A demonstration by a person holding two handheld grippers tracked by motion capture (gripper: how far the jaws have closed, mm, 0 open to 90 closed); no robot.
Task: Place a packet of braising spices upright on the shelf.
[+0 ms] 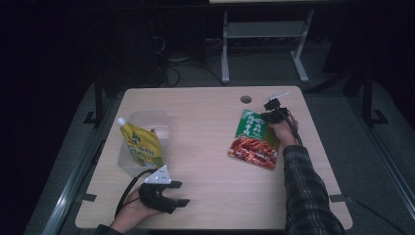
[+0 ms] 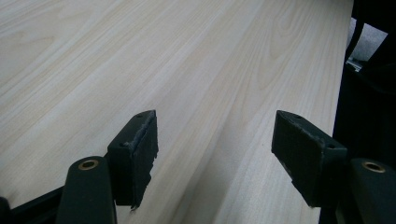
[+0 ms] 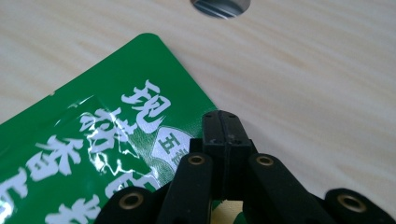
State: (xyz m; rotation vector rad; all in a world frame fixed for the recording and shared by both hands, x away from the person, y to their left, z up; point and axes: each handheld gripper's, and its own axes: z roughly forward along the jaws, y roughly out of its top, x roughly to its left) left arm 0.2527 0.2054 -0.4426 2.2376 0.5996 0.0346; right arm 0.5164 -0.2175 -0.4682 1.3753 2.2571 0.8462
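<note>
L gripper [image 1: 179,193], black w/ a grey 3-cornered plate on top, sits at abt 7 o'clock on the pale wood-grain table [image 1: 210,186], near its front edge. Jaws wide apart, nothing between them; the left gripper view has just bare tabletop [image 2: 187,70] in the gap.

At 9 o'clock, a clear plastic box [image 1: 164,122] holds a yellow spouted pouch w/ a white cap [image 1: 141,142], tilted, cap toward 11.

At abt 3 o'clock lies a flat foil packet, green at the far end & red at the near end [image 1: 254,139]. R gripper [image 1: 268,116] is at its far R corner, person's plaid sleeve [image 1: 306,191] behind it. The right gripper view gets closer: jaws pressed together on the packet [image 3: 70,154] edge, white characters on glossy green. A round cable hole [image 3: 219,5] sits past it, at 12.
</note>
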